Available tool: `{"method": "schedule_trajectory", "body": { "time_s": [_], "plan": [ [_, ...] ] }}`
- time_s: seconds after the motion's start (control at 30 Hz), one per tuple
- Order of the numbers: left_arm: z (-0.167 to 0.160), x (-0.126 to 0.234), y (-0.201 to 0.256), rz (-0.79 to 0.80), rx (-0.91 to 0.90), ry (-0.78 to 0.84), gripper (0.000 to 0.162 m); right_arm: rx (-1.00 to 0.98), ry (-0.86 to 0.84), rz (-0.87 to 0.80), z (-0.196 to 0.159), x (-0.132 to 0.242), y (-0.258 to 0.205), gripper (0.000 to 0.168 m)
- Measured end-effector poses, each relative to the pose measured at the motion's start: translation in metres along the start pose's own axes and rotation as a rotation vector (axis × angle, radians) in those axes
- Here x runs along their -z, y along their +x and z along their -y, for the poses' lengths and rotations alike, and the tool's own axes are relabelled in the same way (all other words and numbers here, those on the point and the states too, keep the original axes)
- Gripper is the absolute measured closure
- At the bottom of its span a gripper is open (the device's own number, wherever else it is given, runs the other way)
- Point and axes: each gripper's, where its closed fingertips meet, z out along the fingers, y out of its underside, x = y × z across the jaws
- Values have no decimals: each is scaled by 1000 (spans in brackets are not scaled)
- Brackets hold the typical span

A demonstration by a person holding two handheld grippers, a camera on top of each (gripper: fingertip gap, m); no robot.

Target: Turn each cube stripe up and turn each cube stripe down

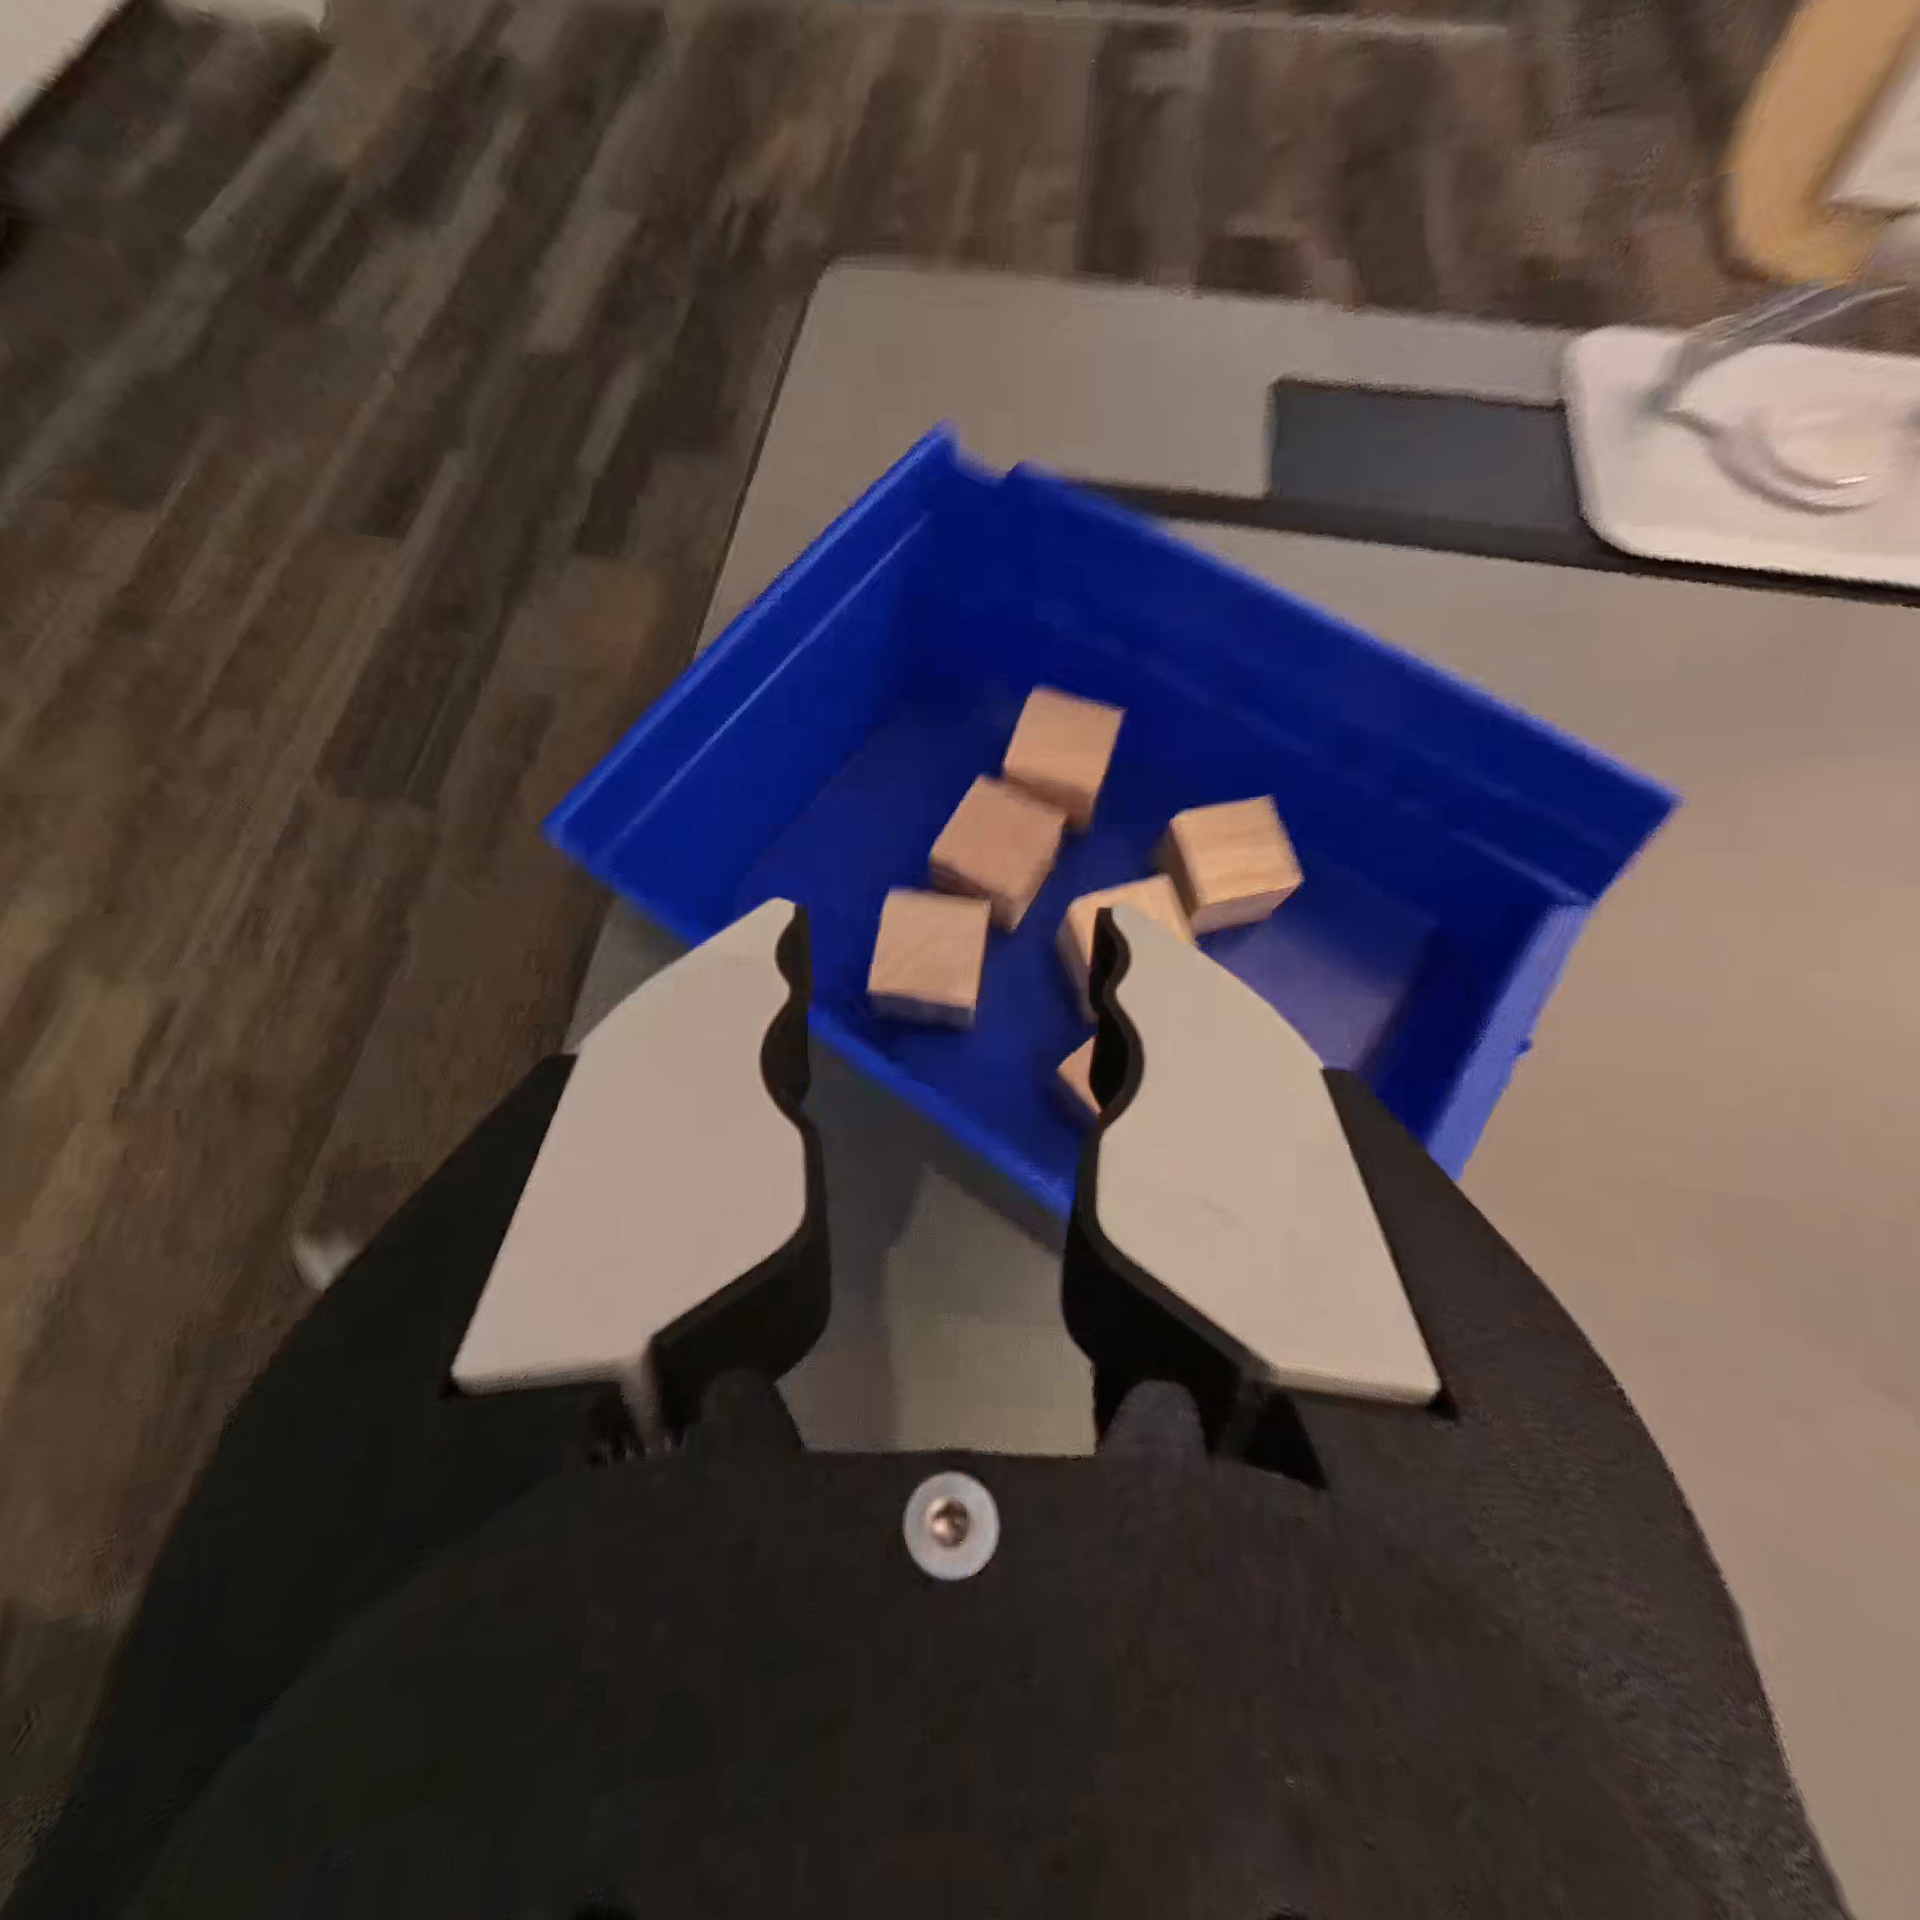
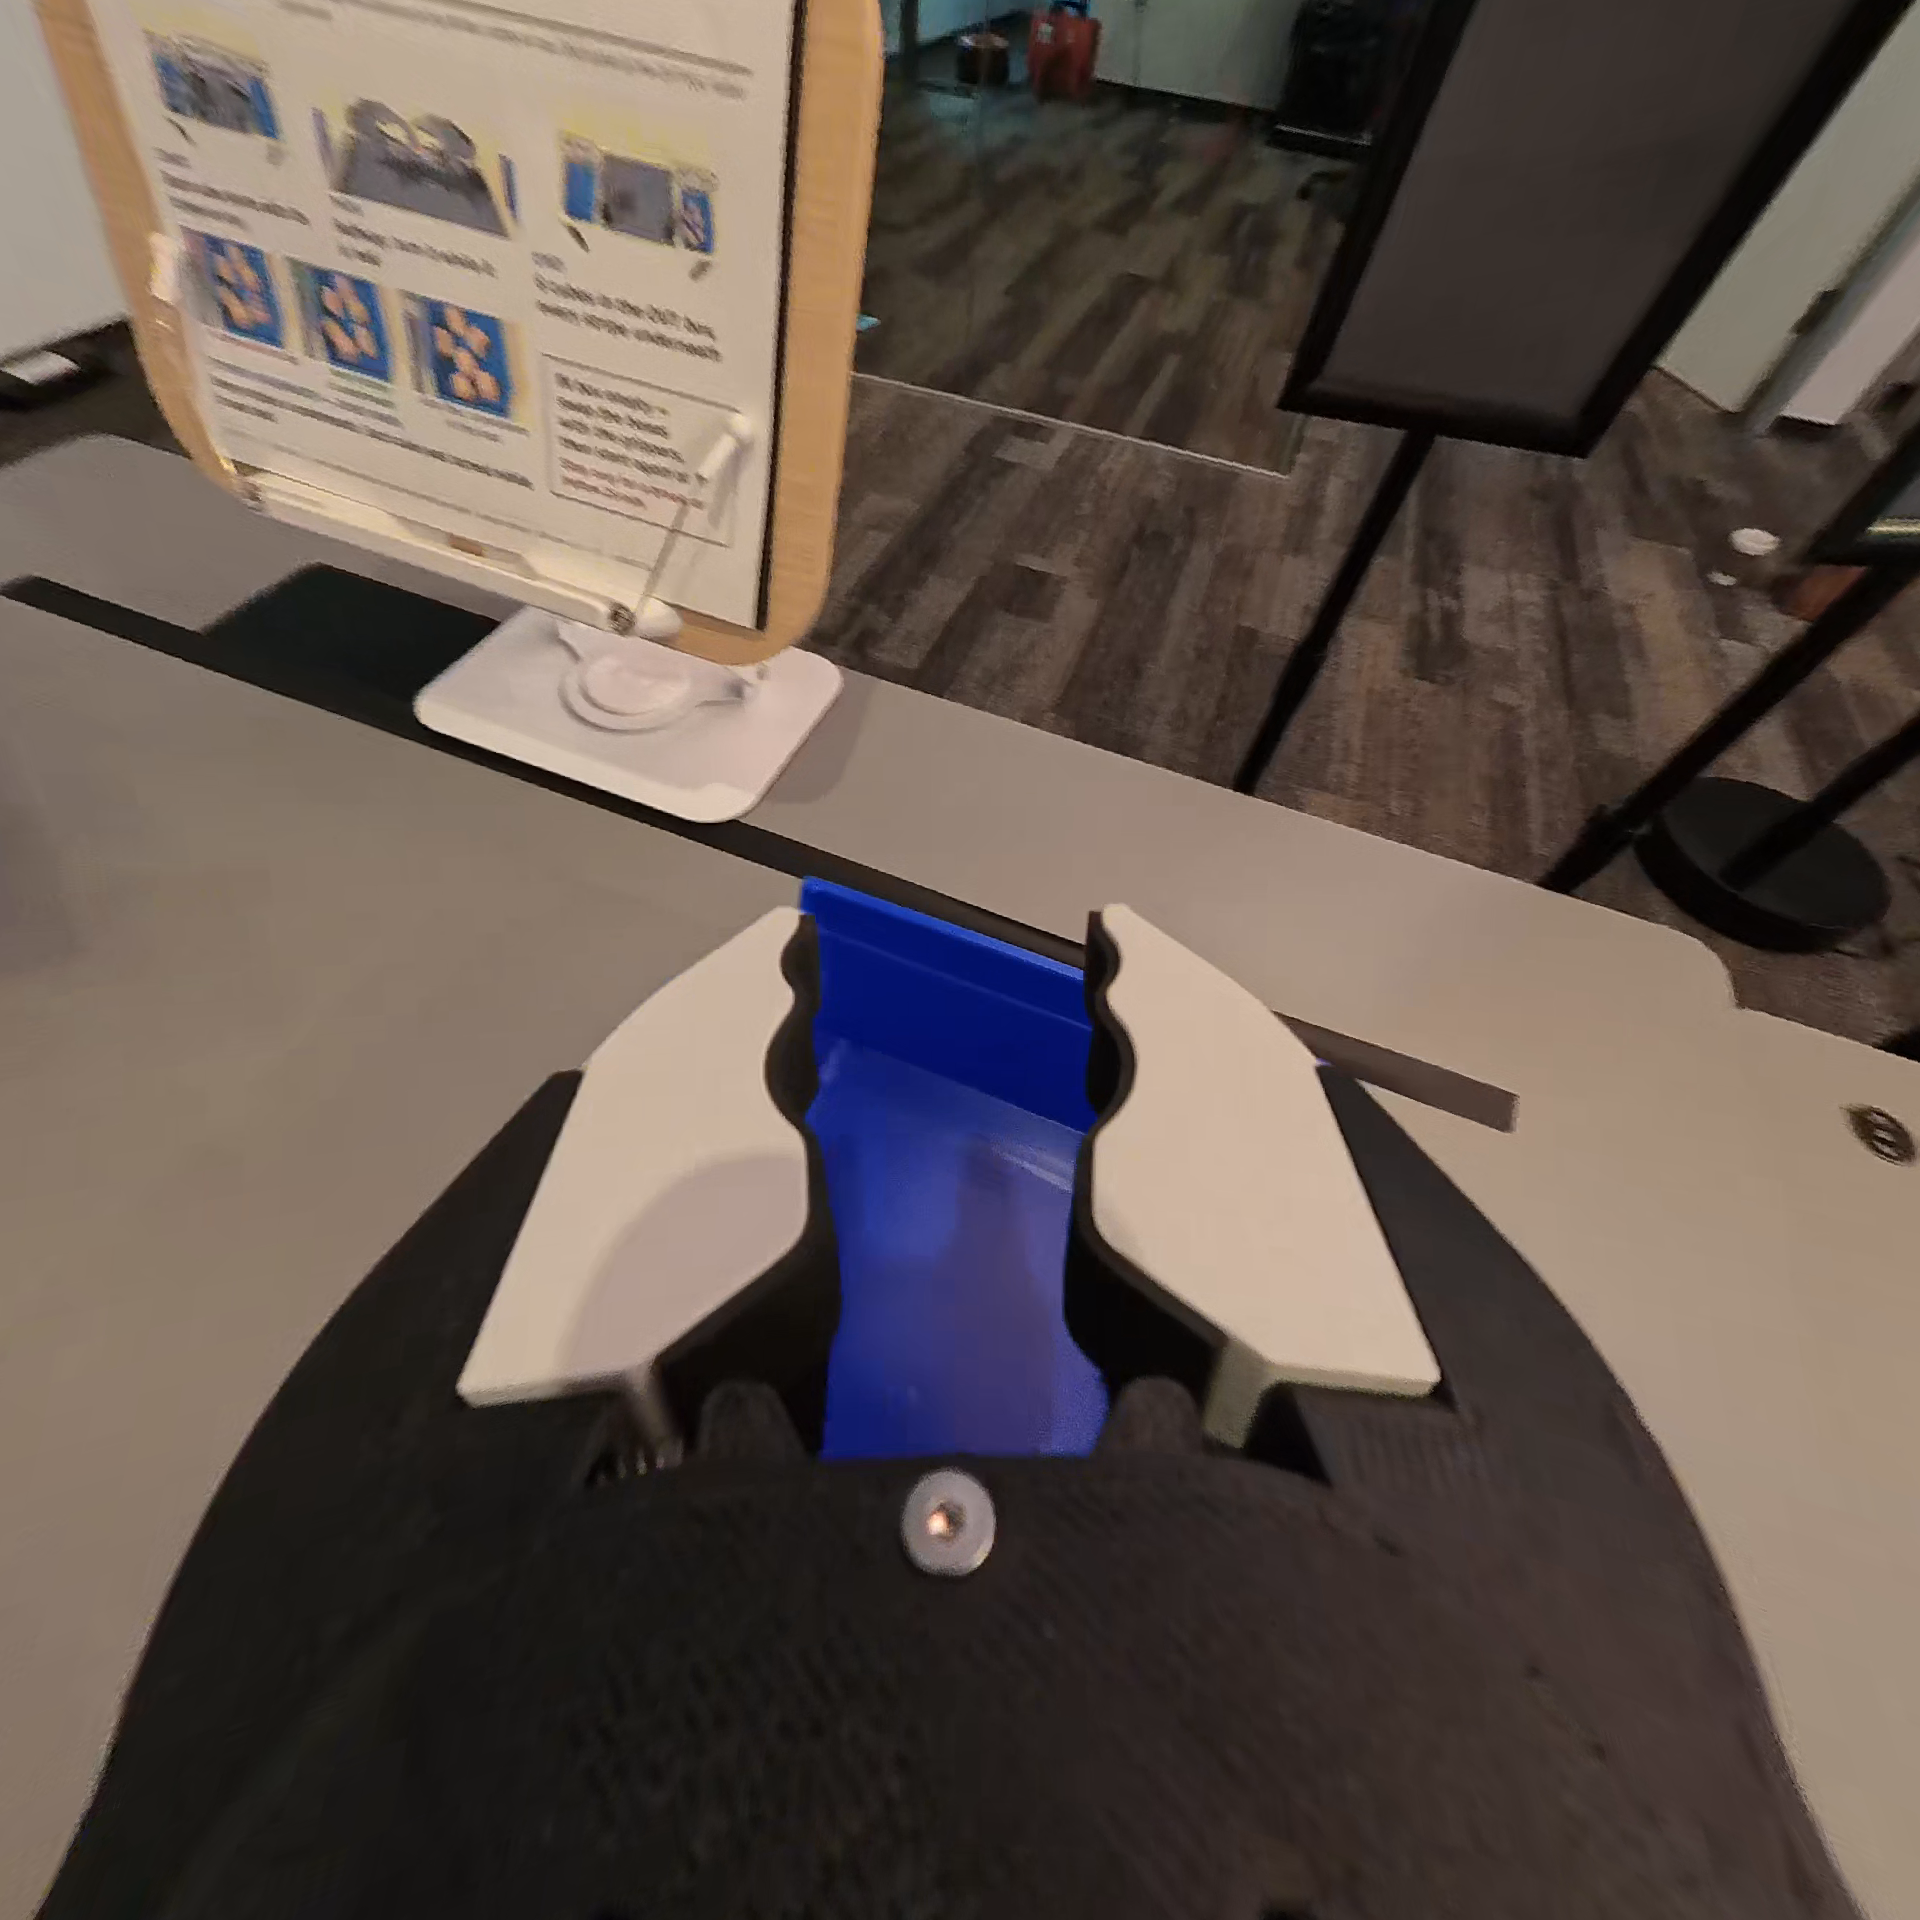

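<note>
In the left wrist view a blue bin (image 1: 790, 665) sits at the left corner of the grey table and holds several plain wooden cubes (image 1: 997, 852); no stripe shows on their visible faces. My left gripper (image 1: 948, 920) is open and empty, hovering above the bin's near wall, its right finger hiding part of two cubes. In the right wrist view my right gripper (image 2: 943, 920) is open and empty above a second blue bin (image 2: 935, 997), whose visible floor between the fingers shows no cubes.
An instruction sheet on a wooden board with a white stand (image 2: 634, 717) stands at the table's far side; its base also shows in the left wrist view (image 1: 1756, 457). A dark strip (image 2: 1392, 1081) crosses the table. Wood floor lies past the table edge, with black sign stands (image 2: 1756, 873) there.
</note>
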Motion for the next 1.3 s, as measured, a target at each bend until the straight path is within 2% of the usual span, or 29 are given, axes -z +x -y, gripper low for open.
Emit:
{"method": "schedule_trajectory", "body": {
  "time_s": [0.1, 0.27, 0.4, 0.57, 0.67, 0.73, 0.87, 1.07, 1.3],
  "plan": [
    [-26, -5, -18, 64, 148, -129, 105, 6, 7, 37, 5, 0, -7, 118],
    [-32, -18, -31, 153, 269, -155, 102, 35, -19, 45, 1, 5, -10, 118],
    [-70, -38, -15, 105, 426, -294, 99, 6, -27, 80, -2, 8, -9, 118],
    [-94, -56, 0, 129, 401, -392, 102, -20, -44, 100, -6, 9, 0, 118],
    [-102, -63, 8, 97, 451, -469, 112, -22, -54, 108, -8, 9, 1, 118],
    [-107, -67, 11, 94, 463, -520, 127, -20, -63, 114, -10, 8, 1, 118],
    [-108, -74, 4, 143, 385, -591, 135, 8, -109, 122, -17, 4, -2, 118],
    [-92, -96, -3, 126, 247, -630, 153, 43, -121, 121, -17, -1, -7, 118],
    [-55, -147, 28, -122, -128, -634, 153, 85, -184, 102, -29, -10, -6, 118]
  ]
}}
